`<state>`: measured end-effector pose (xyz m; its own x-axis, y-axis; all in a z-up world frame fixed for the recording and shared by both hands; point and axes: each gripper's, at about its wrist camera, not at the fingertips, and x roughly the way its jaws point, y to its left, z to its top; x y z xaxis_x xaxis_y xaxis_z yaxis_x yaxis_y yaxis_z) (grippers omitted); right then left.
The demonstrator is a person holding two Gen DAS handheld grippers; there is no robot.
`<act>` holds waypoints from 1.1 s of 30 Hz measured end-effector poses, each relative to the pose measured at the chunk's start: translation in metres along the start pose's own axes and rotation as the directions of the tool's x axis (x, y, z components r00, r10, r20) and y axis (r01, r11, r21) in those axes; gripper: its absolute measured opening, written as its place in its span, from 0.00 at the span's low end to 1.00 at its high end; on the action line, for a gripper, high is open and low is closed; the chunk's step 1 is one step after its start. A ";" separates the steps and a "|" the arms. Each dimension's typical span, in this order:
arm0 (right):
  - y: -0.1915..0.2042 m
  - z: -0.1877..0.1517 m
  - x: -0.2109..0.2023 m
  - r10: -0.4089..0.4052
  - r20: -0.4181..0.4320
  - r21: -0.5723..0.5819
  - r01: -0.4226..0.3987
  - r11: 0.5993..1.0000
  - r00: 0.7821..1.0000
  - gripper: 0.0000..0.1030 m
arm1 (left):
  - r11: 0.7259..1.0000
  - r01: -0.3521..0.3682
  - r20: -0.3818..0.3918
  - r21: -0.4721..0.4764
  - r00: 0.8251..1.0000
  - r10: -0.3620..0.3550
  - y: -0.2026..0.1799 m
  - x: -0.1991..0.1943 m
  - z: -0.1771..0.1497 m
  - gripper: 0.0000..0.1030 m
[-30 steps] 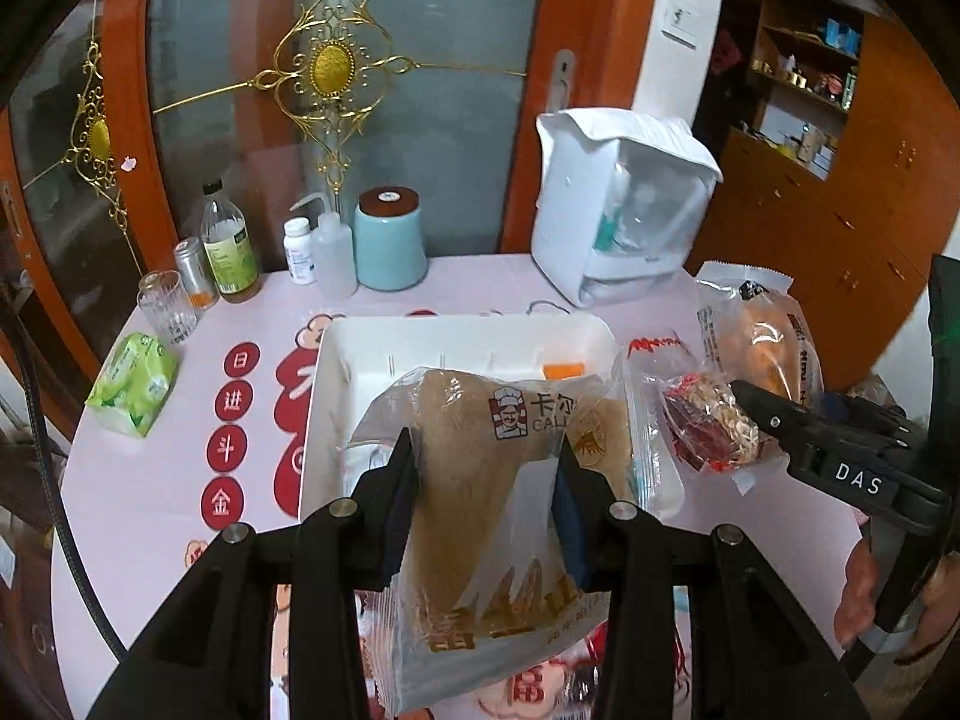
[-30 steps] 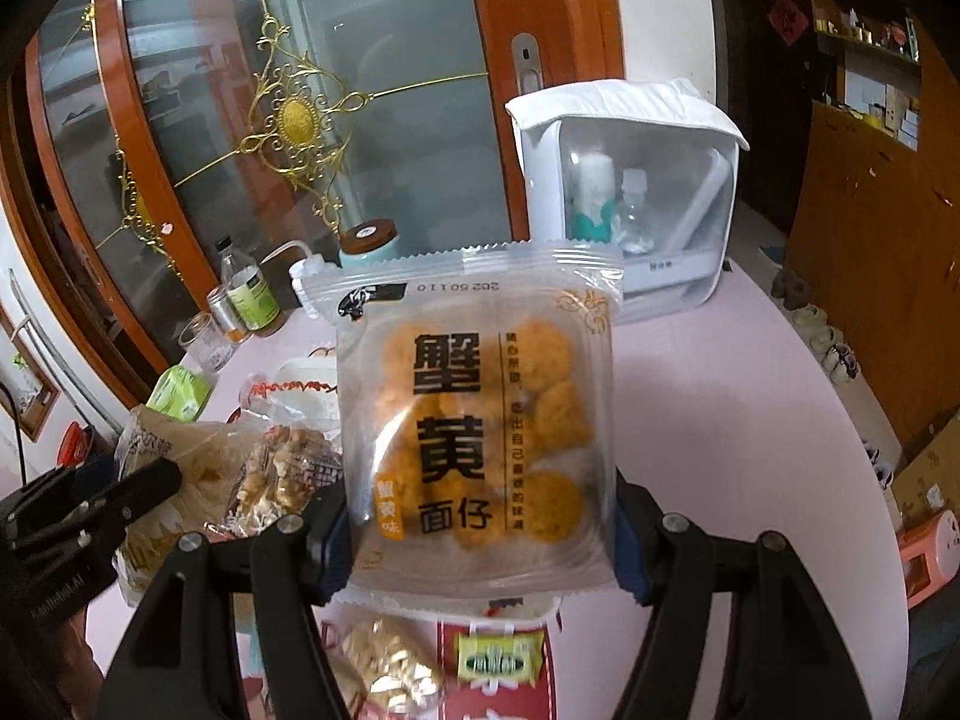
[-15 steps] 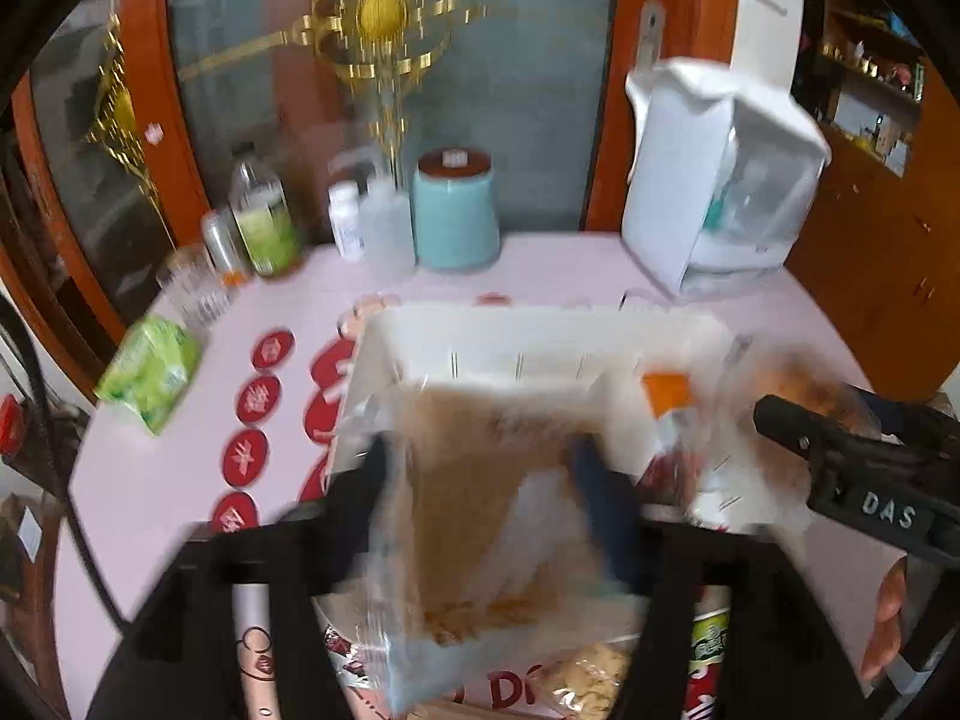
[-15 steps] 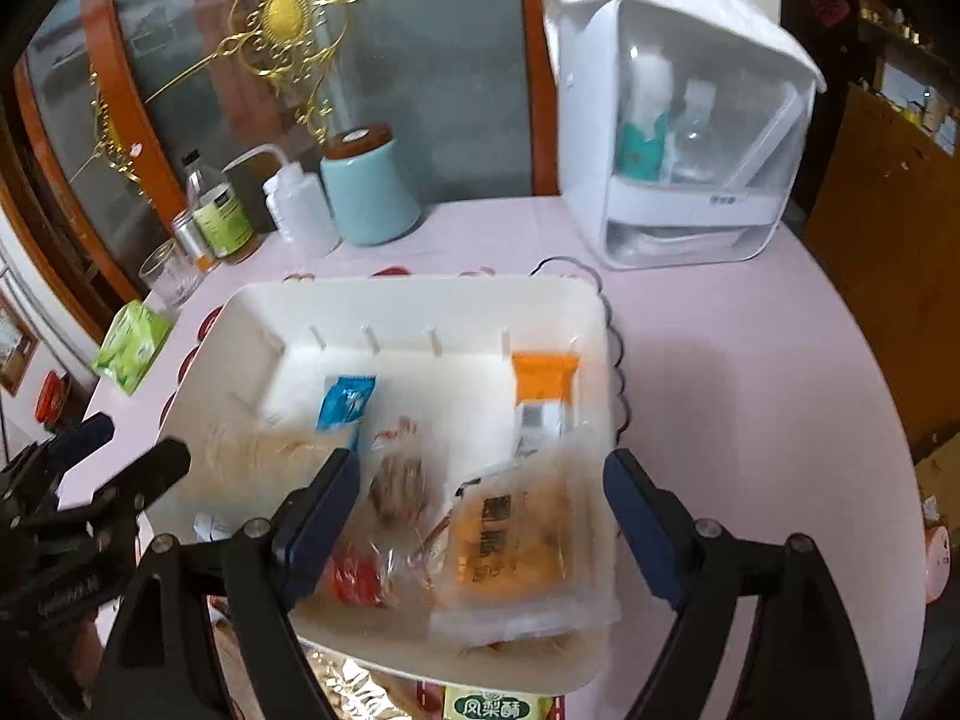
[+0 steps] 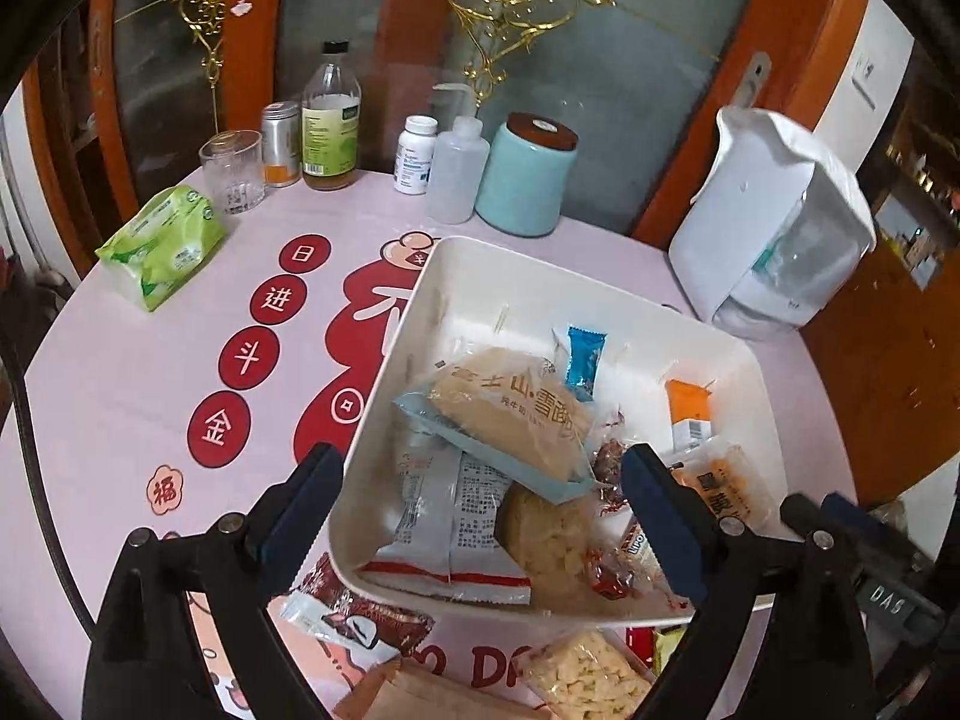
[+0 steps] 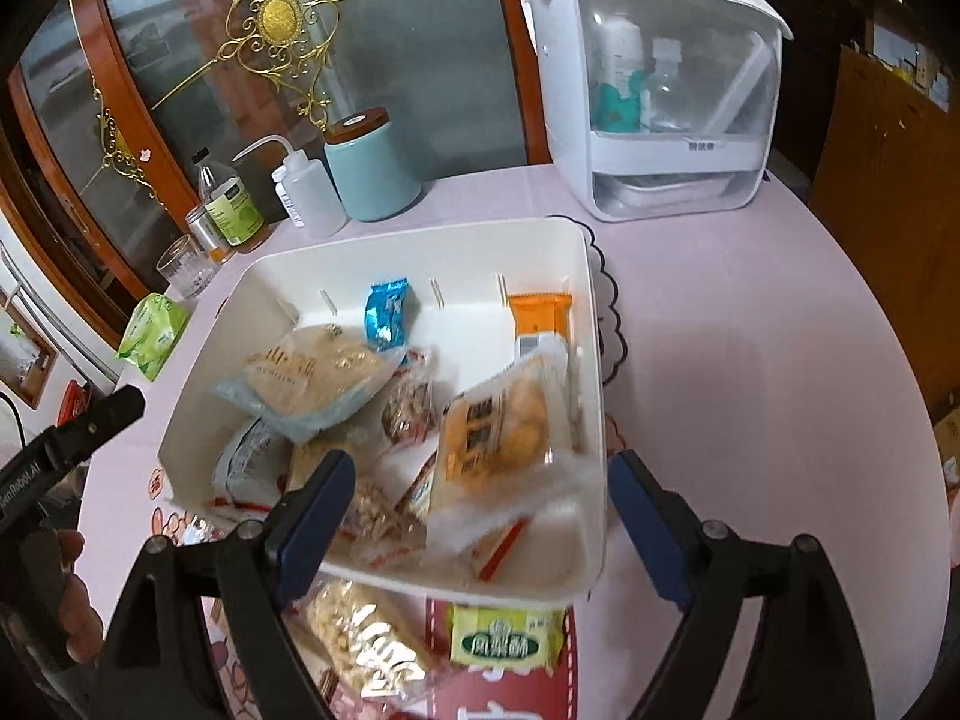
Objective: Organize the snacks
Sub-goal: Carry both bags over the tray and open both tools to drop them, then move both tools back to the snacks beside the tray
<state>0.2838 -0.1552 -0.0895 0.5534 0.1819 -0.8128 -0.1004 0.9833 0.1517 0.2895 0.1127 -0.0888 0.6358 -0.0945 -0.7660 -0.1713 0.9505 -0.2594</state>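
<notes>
A white bin (image 5: 432, 276) (image 6: 591, 324) on the pink table holds several snack packs. A beige cake pack (image 5: 516, 414) (image 6: 312, 372) lies on top at its left. An orange crab-roe snack bag (image 6: 498, 426) (image 5: 729, 489) lies tilted against the bin's right wall. My left gripper (image 5: 480, 516) is open and empty above the bin's near left corner. My right gripper (image 6: 474, 516) is open and empty above the bin's near edge. Loose snacks lie in front of the bin: a green pack (image 6: 507, 636), a clear cracker bag (image 6: 360, 642) (image 5: 591, 678) and a dark red pack (image 5: 360, 615).
At the table's back stand a teal canister (image 5: 525, 174), a squeeze bottle (image 5: 459, 171), a pill bottle (image 5: 416, 153), a glass bottle (image 5: 330, 120), a tin (image 5: 281, 144) and a glass (image 5: 233, 180). A green tissue pack (image 5: 159, 249) lies left. A white dispenser (image 6: 654, 84) stands back right.
Both grippers opened and let go of their bags. The beige cake pack and the orange snack bag dropped into the white bin. Both grippers now hover over its near edge.
</notes>
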 end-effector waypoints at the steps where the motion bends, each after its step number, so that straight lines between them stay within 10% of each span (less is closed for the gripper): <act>1: 0.000 -0.004 -0.003 -0.001 0.001 0.002 0.001 1.000 1.000 0.85 | 1.000 0.004 0.006 0.000 1.000 -0.004 0.002 -0.004 -0.002 0.91; 17: 0.016 -0.100 -0.045 -0.050 -0.024 0.026 0.051 0.998 0.998 0.85 | 0.972 -0.005 0.026 0.234 1.000 -0.001 0.018 -0.081 -0.055 0.91; 33: 0.035 -0.182 -0.022 -0.093 -0.149 0.072 0.104 0.992 0.985 0.81 | 0.738 0.015 -0.092 0.675 0.994 0.065 0.011 -0.069 -0.139 0.91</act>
<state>0.1174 -0.1246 -0.1689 0.4313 0.0881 -0.8979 0.0174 0.9942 0.1059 0.1395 0.0882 -0.1209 0.5511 -0.0595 -0.8323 0.3910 0.8996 0.1946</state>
